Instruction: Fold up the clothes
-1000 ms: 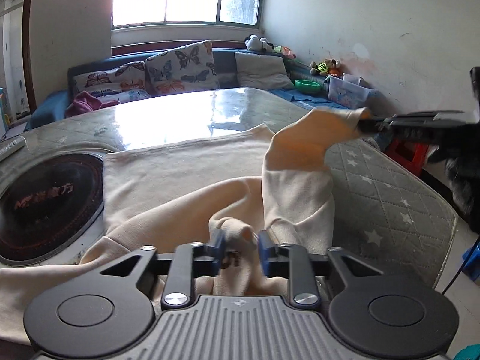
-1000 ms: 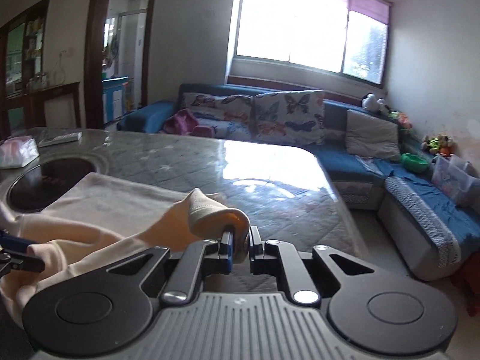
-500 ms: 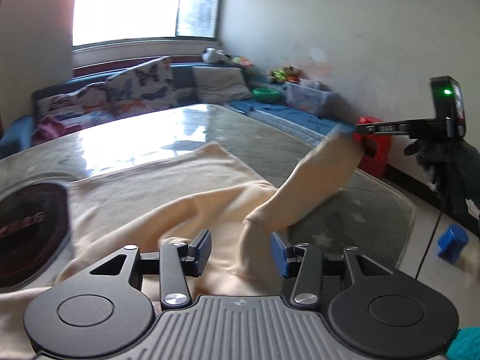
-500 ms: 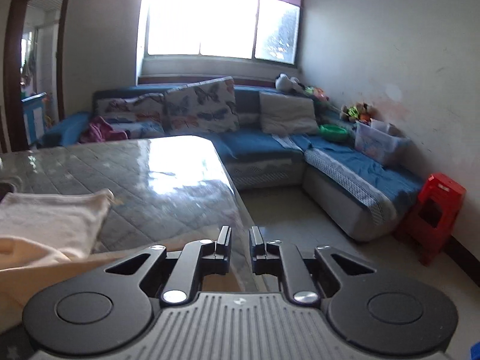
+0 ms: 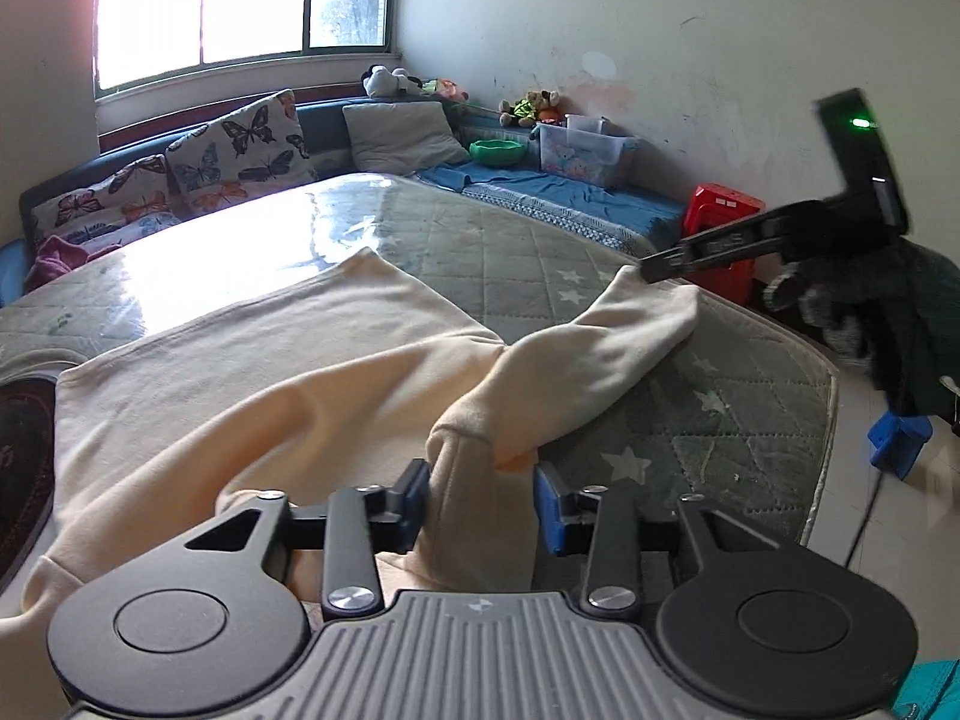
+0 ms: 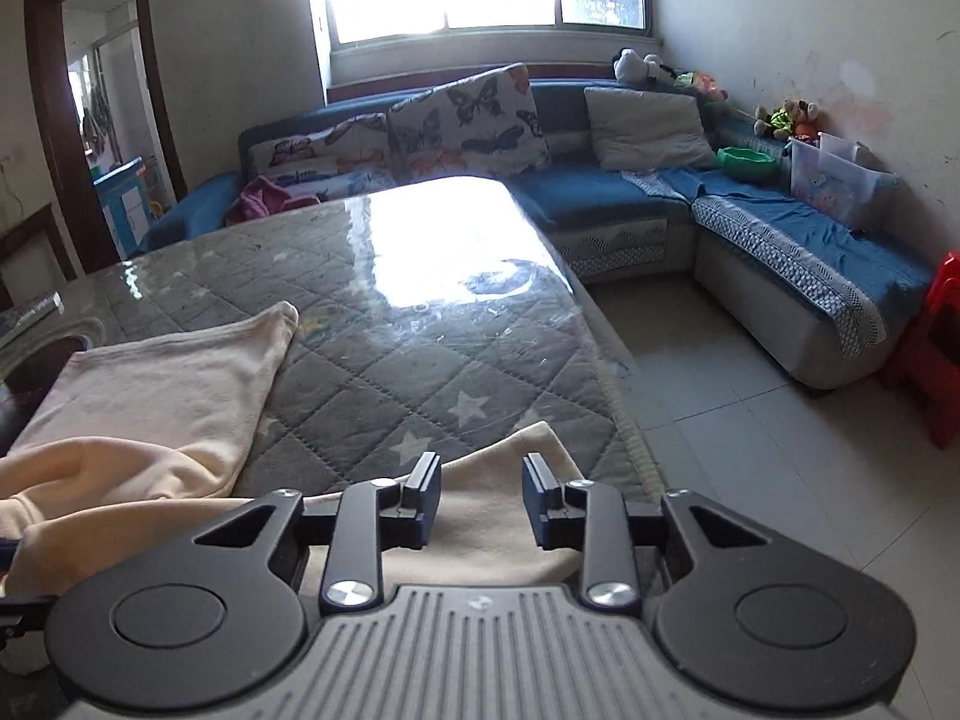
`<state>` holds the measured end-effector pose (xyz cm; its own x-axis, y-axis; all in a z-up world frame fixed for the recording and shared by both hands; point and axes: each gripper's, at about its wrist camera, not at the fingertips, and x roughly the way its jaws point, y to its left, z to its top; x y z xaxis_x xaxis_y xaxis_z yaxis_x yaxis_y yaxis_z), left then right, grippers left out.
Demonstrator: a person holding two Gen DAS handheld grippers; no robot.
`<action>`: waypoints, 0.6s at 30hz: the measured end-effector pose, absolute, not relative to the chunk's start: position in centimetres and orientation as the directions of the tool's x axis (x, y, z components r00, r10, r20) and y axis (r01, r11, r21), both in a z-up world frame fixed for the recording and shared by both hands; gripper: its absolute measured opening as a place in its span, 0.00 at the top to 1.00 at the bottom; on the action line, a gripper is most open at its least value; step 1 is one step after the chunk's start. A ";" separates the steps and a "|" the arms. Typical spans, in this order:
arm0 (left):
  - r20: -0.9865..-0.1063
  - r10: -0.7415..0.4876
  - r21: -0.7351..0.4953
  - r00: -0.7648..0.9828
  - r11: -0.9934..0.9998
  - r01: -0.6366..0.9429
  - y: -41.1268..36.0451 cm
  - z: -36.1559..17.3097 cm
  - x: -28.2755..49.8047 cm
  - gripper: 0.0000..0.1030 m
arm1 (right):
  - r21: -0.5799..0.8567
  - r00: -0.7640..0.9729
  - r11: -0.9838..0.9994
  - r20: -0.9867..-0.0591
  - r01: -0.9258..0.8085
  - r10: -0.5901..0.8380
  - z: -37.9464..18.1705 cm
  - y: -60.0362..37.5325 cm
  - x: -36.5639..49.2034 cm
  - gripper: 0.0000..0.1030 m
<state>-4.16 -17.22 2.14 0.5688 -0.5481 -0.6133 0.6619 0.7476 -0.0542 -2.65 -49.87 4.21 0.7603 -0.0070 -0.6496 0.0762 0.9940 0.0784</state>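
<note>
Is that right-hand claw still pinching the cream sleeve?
Apart. The right wrist view shows the right gripper open, the sleeve lying flat under it.

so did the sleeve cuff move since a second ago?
Yes. The sleeve cuff was held up in the air by the right gripper; now it lies flat near the right edge of the quilted table cover, released, fingers open.

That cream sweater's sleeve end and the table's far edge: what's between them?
Only bare quilted table cover beyond the sleeve, in the right wrist view.

No readable text shows; markings on the right claw's arm (image 5: 729, 246) are blurred.
</note>
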 end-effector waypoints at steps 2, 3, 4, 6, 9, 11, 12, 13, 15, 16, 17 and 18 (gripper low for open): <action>-0.616 -0.549 -0.054 0.565 0.745 0.665 -17.2 2.0 -4.3 0.72 | 0.069 0.756 0.994 -0.654 0.088 -0.021 3.8 -49.7 -1.7 0.70; -0.616 -0.552 -0.056 0.562 0.743 0.667 -17.3 2.0 -4.3 0.73 | 0.065 0.754 0.993 -0.656 0.094 -0.028 3.6 -49.6 -1.3 0.70; -0.615 -0.555 -0.058 0.560 0.740 0.670 -17.3 2.0 -4.4 0.74 | 0.050 0.750 0.993 -0.660 0.105 -0.046 3.4 -49.6 -0.9 0.70; -0.613 -0.559 -0.058 0.559 0.737 0.673 -17.3 2.0 -4.4 0.75 | 0.020 0.741 0.992 -0.666 0.127 -0.081 2.9 -49.6 -0.1 0.70; -0.609 -0.568 -0.061 0.554 0.730 0.681 -17.4 2.1 -4.6 0.75 | 0.017 0.736 0.992 -0.671 0.128 -0.083 1.8 -49.8 0.8 0.70; -0.609 -0.570 -0.058 0.552 0.726 0.685 -17.4 2.1 -4.6 0.75 | 0.000 0.741 0.992 -0.665 0.125 -0.093 1.7 -49.8 1.1 0.75; -0.609 -0.570 -0.056 0.552 0.725 0.687 -17.5 2.1 -4.7 0.75 | 0.003 0.745 0.993 -0.662 0.121 -0.089 1.9 -49.8 1.2 0.85; -0.609 -0.569 -0.055 0.552 0.725 0.686 -17.5 2.0 -4.7 0.76 | 0.006 0.748 0.993 -0.659 0.117 -0.084 2.0 -49.9 1.3 0.94; -0.609 -0.568 -0.056 0.553 0.726 0.685 -17.5 2.0 -4.7 0.80 | 0.015 0.759 0.994 -0.647 0.110 -0.074 2.3 -50.0 1.4 0.98; -0.608 -0.569 -0.057 0.553 0.727 0.685 -17.4 2.0 -4.7 0.81 | 0.021 0.767 0.994 -0.638 0.108 -0.070 2.6 -50.1 1.4 0.99; -0.607 -0.570 -0.058 0.554 0.727 0.685 -17.4 2.0 -4.7 0.83 | 0.035 0.781 0.994 -0.621 0.106 -0.061 3.2 -50.3 1.2 0.99; -0.605 -0.576 -0.058 0.550 0.721 0.690 -17.4 2.0 -4.9 0.84 | 0.050 0.795 0.993 -0.604 0.103 -0.052 3.7 -50.4 1.1 0.99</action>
